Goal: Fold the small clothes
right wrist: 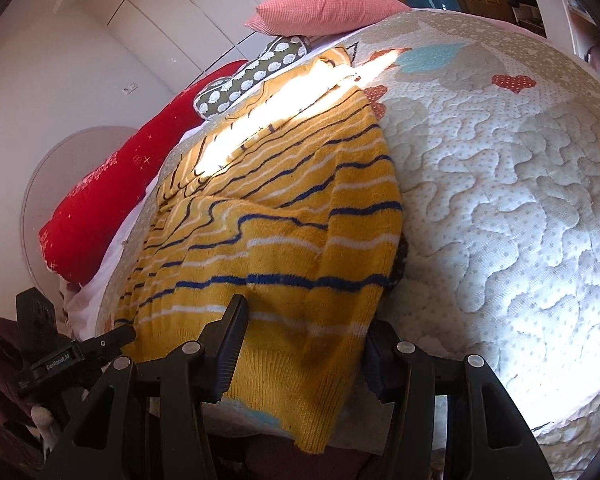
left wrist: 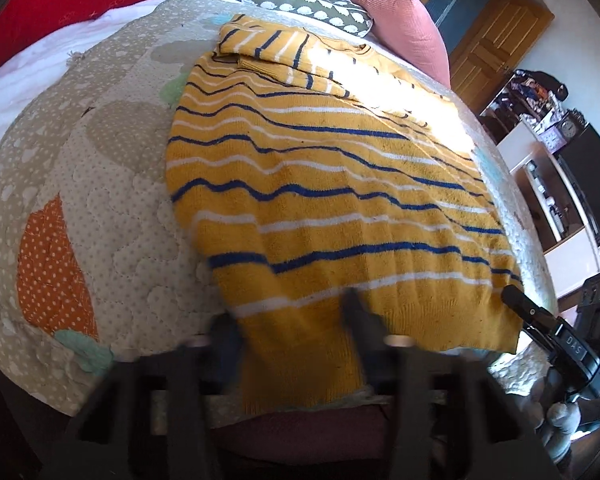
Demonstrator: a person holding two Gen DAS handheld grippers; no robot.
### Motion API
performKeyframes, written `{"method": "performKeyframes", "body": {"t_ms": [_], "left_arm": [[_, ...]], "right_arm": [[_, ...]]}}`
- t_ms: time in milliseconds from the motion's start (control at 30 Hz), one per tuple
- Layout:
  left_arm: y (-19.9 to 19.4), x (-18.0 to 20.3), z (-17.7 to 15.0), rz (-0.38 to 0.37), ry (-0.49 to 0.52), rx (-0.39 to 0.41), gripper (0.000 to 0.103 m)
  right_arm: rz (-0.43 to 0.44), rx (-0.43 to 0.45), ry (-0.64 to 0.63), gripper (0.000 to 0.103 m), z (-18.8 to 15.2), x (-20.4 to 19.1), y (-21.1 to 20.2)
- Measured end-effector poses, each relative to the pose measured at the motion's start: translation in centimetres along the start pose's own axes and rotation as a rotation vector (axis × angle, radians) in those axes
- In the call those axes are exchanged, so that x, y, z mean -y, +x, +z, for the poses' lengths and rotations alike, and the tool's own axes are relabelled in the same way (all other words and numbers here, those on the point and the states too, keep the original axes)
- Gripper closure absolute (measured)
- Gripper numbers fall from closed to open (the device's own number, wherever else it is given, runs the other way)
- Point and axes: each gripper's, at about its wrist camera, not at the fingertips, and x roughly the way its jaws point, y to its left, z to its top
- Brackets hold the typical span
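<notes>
A home bedroom: a quilted bedspread (right wrist: 500, 208), pillows (right wrist: 324, 10) at the bed's head, wooden door (left wrist: 496, 40), cluttered shelves (left wrist: 540, 120).

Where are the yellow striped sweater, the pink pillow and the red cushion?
yellow striped sweater (left wrist: 340, 200): left wrist view, middle of its spread body.
pink pillow (right wrist: 324, 8): right wrist view, centre of its face.
red cushion (right wrist: 112, 188): right wrist view, middle of its long side.

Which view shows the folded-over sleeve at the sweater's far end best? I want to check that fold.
The left wrist view: the sleeve lies folded across the yellow striped sweater, its stripes clear. In the right wrist view that far end is largely washed out by sun glare.
</notes>
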Motion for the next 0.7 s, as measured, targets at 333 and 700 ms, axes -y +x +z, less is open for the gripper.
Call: {"method": "performKeyframes", "body": {"t_ms": [333, 700], "left_arm": [[-5.6, -1.4, 1.1, -0.055, -0.013, 0.066, 0.094], [-5.7, -2.5, -1.7, -0.042, -0.052, 0.026, 0.095]], "right_arm": [[0.064, -0.054, -0.054, 0.091, 0.1, -2.2, -1.9], [0.146, -0.143, 0.046, 0.092, -2.5, -0.1, -2.8]]}}
